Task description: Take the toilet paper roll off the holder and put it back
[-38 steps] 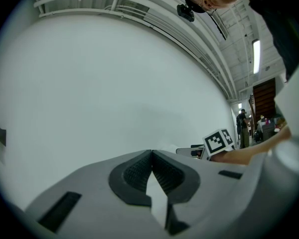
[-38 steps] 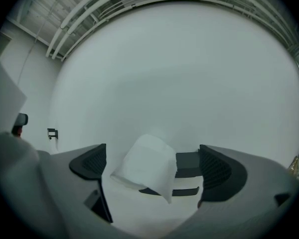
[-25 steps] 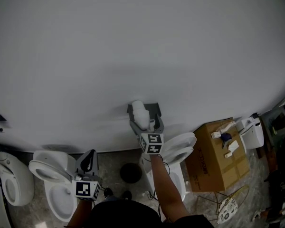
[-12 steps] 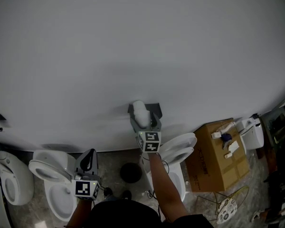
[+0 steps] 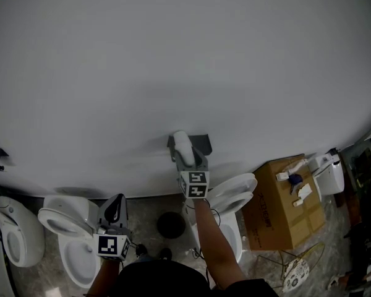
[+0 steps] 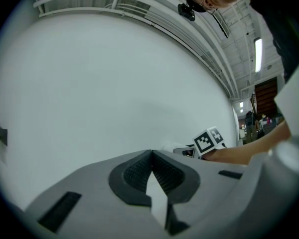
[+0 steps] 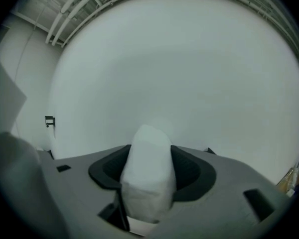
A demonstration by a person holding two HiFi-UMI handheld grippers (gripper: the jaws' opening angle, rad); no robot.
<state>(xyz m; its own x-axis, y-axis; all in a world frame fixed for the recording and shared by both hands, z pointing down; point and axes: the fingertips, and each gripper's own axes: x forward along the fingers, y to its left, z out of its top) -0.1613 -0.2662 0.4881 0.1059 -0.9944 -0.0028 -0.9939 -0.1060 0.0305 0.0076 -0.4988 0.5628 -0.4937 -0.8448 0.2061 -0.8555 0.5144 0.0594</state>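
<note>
Closing its jaws just now on the roll [image 7: 148, 171], the right gripper [image 5: 187, 158] squeezes the paper where it sits at the wall holder [image 5: 201, 143], a firm side hold, likely so it can be lifted off. The left gripper [image 5: 115, 212] idles low, jaws together and empty, apparently not needed.
</note>
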